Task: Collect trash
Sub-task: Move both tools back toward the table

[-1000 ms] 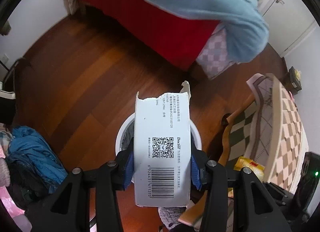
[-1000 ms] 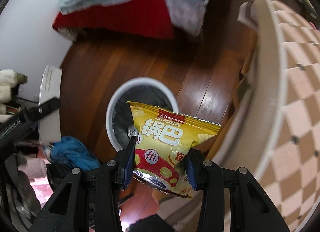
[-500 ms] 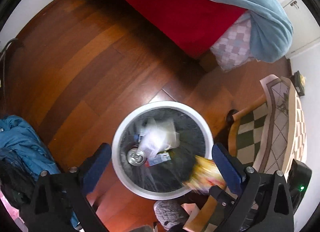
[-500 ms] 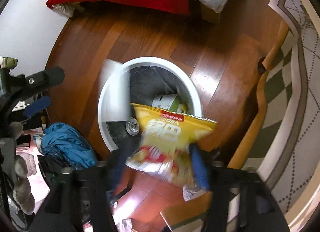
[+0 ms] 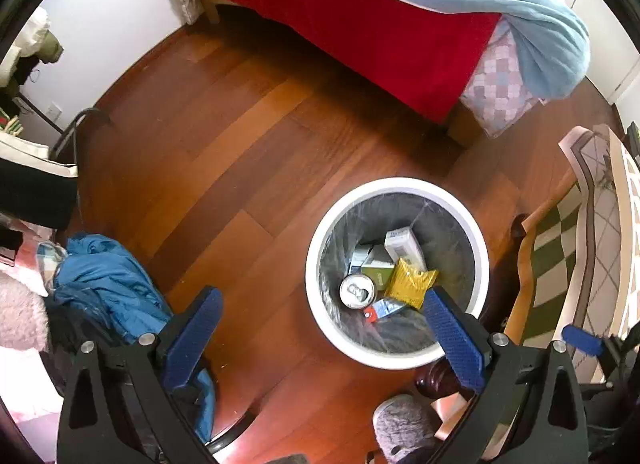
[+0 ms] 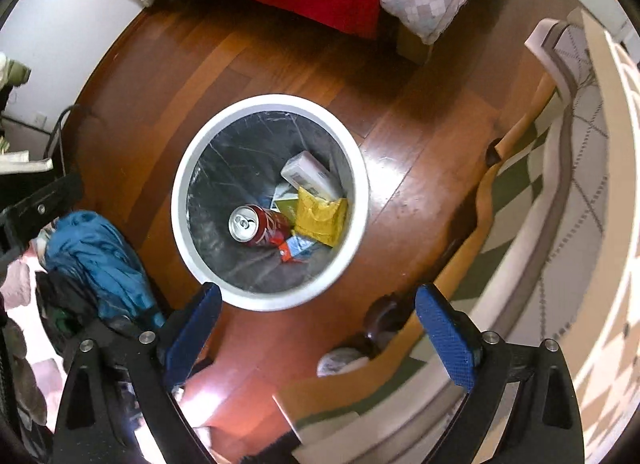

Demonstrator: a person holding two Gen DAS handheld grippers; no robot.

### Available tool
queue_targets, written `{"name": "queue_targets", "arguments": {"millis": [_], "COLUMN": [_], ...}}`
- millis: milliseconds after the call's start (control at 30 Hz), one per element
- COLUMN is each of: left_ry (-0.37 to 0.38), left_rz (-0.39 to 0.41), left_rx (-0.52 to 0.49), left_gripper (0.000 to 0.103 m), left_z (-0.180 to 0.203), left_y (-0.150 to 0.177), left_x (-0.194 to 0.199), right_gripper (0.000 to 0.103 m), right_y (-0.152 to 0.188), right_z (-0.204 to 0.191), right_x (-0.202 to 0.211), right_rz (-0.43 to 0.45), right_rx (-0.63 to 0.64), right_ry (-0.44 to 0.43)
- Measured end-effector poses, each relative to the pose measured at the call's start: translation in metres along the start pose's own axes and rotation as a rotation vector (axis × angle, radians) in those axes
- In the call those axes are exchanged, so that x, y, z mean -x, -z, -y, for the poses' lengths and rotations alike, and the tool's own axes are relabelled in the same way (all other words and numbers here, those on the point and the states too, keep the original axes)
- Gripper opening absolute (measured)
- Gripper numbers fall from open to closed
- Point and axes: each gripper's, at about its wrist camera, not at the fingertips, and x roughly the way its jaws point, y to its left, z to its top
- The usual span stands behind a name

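A white round bin with a dark liner stands on the wood floor. Inside it lie a white barcoded box, a yellow snack bag, a red drink can and other cartons. My left gripper hangs open above the bin's near left rim, with nothing between its blue pads. My right gripper points down just past the bin's near edge; its jaws are opening and hold nothing.
A heap of blue clothing lies left of the bin. A bed with a red cover and a blue blanket fills the far side. A table under a checked cloth and a wooden chair crowd the right.
The left gripper let go of the white box and the right gripper let go of the yellow snack bag. Both items now lie in the bin, and both grippers stand wide apart.
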Motion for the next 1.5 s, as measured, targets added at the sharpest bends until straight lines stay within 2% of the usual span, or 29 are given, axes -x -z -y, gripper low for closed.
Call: {"name": "queue_targets", "arguments": {"millis": [433,867,1200,1500], "left_ry": [-0.030,-0.041,-0.028,-0.039], "left_rz": [0.057,0.182,0.308,0.385], "left_rx": [-0.028,-0.027,-0.031,-0.052], "left_gripper": [0.102,0.102,0.102,0.102], "left_z": [0.005,0.004,0.015,0.040], "left_y": [0.039,0.081,0.119,0.144], "left_x": [0.050,0.134,0.212,0.249], "right_gripper": [0.099,0.099,0.099,0.099], "right_y": [0.038,0.083,0.143,0.193], "right_z": [-0.004,0.000,0.013,0.039], "right_x": [0.051,0.139,0.213,0.256], "right_rz": [0.078,0.242,0.369,0.452], "right_rx": [0.027,0.046,0.039,-0.019], "right_ry": [0.022,0.001,-0.078,-0.173]}}
